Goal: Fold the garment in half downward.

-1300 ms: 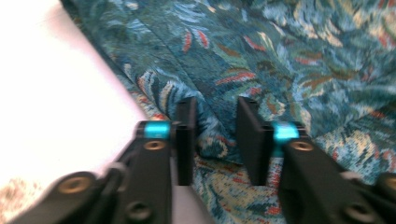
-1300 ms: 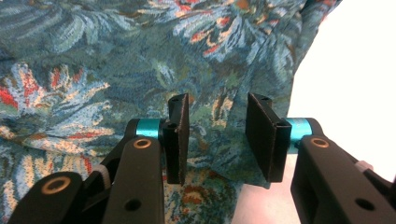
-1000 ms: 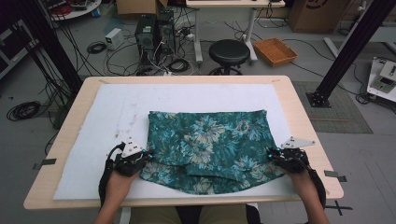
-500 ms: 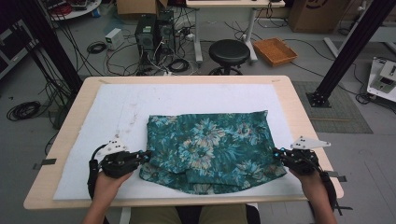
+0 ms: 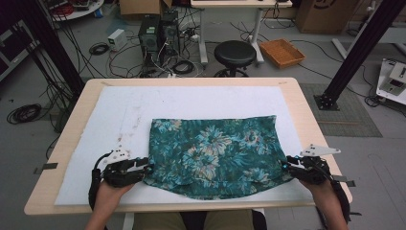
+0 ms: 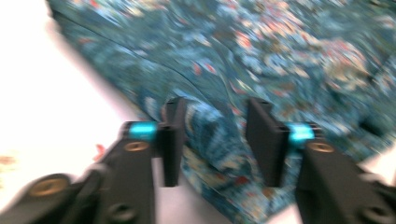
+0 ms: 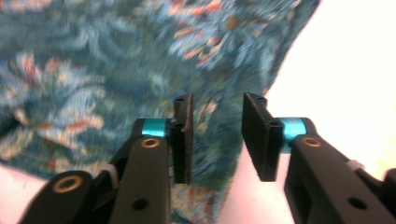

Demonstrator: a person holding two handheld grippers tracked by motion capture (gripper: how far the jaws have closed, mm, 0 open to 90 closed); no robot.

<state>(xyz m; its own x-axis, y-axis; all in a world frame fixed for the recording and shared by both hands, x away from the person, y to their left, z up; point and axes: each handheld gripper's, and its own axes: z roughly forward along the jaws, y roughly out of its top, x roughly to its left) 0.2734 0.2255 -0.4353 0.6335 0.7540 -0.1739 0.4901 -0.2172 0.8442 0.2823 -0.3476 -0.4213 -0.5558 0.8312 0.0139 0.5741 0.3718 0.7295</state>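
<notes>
A teal floral cloth lies spread on the white mat, with its near hem curving toward the table's front edge. My left gripper lies at the cloth's near left corner. Its jaws have just been opening, and a raised fold of cloth stands between them ungripped. At the near right corner is my right gripper, whose jaws have also just been opening. The cloth's edge lies loose in the gap of the right gripper. Both hands rest low on the mat.
The mat covers most of a wooden table and has faint reddish stains at the left. Beyond the far edge, on the floor, are a black stool, computer towers, cables and an orange basket.
Both grippers were shut on the cloth's near corners and drew them outward. Now both pairs of jaws stand apart and the cloth lies flatter and wider.
</notes>
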